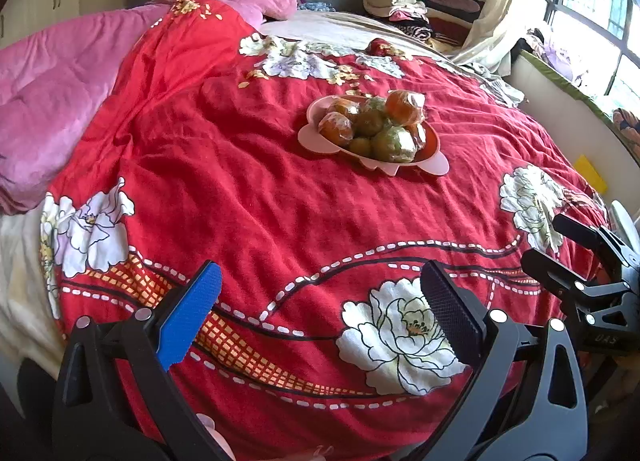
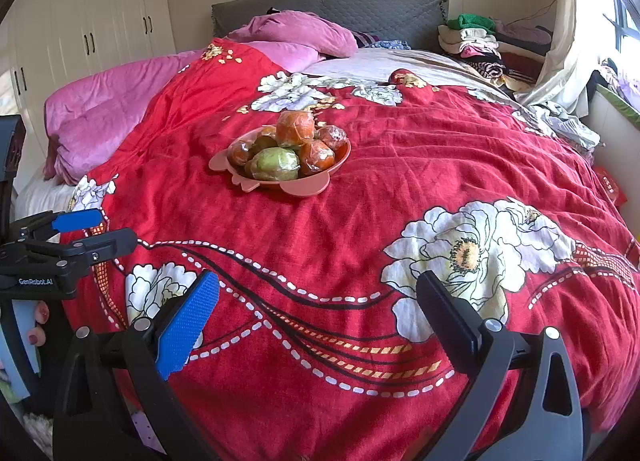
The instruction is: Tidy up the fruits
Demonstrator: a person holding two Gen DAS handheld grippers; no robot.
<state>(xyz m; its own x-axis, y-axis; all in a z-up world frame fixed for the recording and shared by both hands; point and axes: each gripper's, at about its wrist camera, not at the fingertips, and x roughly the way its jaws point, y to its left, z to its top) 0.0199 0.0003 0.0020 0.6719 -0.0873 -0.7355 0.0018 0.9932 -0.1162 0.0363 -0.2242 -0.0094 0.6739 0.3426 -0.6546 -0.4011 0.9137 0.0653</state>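
Red blanket [image 1: 280, 201] with white flowers fills my left wrist view, spread over the bed, and on it, well ahead of my left fingers [image 1: 320, 309], sits the pink plate [image 1: 316, 141] heaped with wrapped fruits [image 1: 372, 125], orange and green. My left fingers stand wide apart, holding nothing; my right fingers [image 1: 560, 245] show at the right edge, also parted and empty. A small red lump [image 1: 380, 46] lies far up the blanket; I cannot tell whether it is fruit or a fold. From the right wrist the same plate [image 2: 304, 185] and pile [image 2: 292, 149] sit ahead and left of my spread right fingers [image 2: 320, 305]. No fruit clearly lies off the plate, which fits a pile already gathered or one about to be sorted. Any grip should be gentle: the wrap looks slippery and the stack could roll. The fruits at the pile's back are hidden.
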